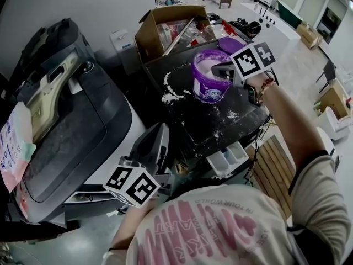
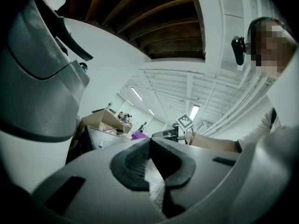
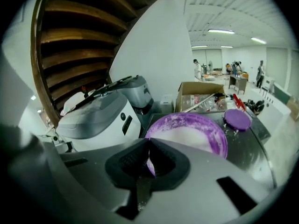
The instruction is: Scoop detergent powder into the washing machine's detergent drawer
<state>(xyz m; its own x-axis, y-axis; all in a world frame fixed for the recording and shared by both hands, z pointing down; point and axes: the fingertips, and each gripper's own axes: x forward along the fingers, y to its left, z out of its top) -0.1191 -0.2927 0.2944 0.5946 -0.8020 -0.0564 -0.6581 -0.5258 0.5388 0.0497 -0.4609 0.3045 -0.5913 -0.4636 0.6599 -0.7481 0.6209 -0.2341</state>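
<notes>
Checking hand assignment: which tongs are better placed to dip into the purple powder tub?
Right: the right tongs are at the purple tub; the left tongs are low, well away from it.

"What colour was the detergent tub [image 1: 208,84]?"

"Purple, with white powder [image 3: 187,136] in it. Its lid [image 3: 237,119] was purple too."

"And the washing machine top [image 1: 185,117]?"

"Black, flecked with spilled white powder. The detergent drawer [image 1: 229,158] was white."

"The tools?"

"The left claw [image 2: 149,141] and right claw [image 3: 148,144] were grey, their ribbed pads [image 2: 133,164] black. Their marker cubes [image 1: 132,185] bore black squares on white."

"Anything else?"

"A brown cardboard box [image 1: 151,35], and a white shirt [image 1: 204,231] with pink lettering."
</notes>
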